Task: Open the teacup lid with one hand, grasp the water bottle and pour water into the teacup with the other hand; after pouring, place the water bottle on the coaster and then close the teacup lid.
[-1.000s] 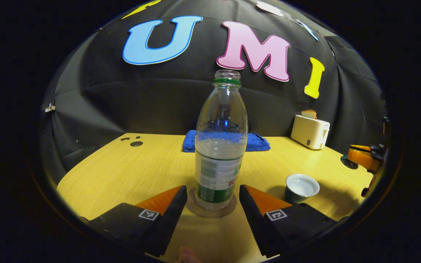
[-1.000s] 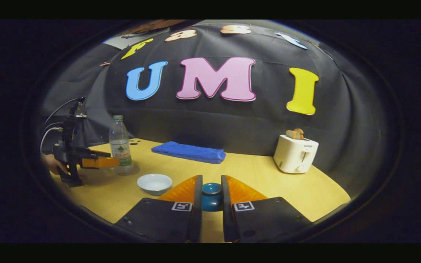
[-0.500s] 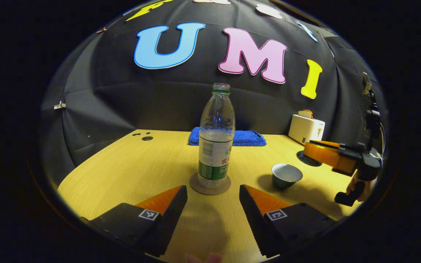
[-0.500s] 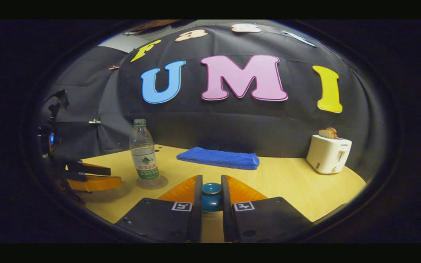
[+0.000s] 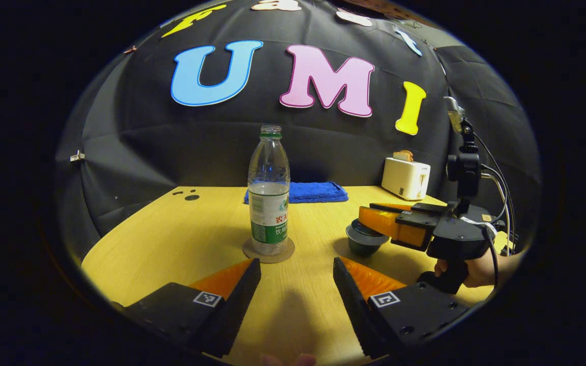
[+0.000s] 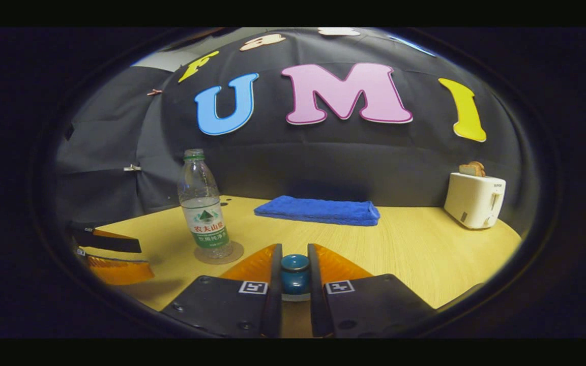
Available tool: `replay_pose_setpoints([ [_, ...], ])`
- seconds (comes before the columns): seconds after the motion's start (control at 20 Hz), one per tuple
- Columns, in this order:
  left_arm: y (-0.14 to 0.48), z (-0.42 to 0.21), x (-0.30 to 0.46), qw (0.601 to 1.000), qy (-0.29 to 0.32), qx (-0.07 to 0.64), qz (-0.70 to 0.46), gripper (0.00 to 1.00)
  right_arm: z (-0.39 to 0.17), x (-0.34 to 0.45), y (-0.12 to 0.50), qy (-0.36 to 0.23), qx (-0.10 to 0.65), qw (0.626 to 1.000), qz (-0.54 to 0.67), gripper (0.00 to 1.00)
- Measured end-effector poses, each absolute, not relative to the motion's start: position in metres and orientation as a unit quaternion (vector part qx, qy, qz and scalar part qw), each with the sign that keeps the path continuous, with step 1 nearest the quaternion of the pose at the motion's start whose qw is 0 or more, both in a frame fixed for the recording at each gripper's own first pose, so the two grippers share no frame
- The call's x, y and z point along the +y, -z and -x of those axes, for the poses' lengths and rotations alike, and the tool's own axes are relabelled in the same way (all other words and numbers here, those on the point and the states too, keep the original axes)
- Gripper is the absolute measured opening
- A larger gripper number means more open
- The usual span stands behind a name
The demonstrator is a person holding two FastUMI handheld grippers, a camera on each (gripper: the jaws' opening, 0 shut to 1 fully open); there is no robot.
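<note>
1 water bottle (image 5: pixel 269 203) counted | 1 coaster (image 5: pixel 268 251) | 1 teacup (image 5: pixel 363 241) | 1 lid (image 6: pixel 294 273) | 1 blue towel (image 6: pixel 318 210) | 1 toaster (image 6: pixel 474 199), bread in it, slices not countable | 2 grippers seen: left gripper (image 5: pixel 297 292), right gripper (image 6: pixel 294 284) | 1 worktop (image 5: pixel 181 239)

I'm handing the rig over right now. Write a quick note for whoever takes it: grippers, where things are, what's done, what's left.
Left gripper: jaws open, holding nothing, short of the bottle.
Right gripper: jaws shut on the teacup lid by its knob, poised at the teacup.
Water bottle: uncapped, part full, upright on the coaster.
Done: bottle set on the coaster.
Left: whether the lid is fully seated can't be told; seat it if needed, then release and withdraw.
</note>
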State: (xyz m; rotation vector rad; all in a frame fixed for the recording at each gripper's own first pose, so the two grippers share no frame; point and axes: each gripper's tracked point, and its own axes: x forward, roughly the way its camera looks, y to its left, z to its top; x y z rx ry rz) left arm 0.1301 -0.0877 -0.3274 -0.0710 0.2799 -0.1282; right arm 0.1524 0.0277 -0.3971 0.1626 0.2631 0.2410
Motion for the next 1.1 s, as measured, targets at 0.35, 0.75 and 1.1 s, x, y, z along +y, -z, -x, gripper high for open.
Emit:
replay_pose_setpoints([
  [0.35, 0.322, -0.139, -0.073, 0.989, 0.054, 0.134, 0.038, 0.9, -0.154, 0.035, 0.41, -0.131, 0.159, 0.976, -0.07, 0.27],
  [0.75, 0.316, -0.133, -0.068, 0.99, 0.054, 0.13, 0.03, 0.9, -0.15, 0.026, 0.407, -0.113, 0.154, 0.979, -0.07, 0.37],
  [1.1, 0.283, -0.131, -0.055, 0.992, 0.035, 0.118, 0.037, 0.9, -0.131, 0.013, 0.347, -0.098, 0.106, 0.987, -0.067, 0.63],
])
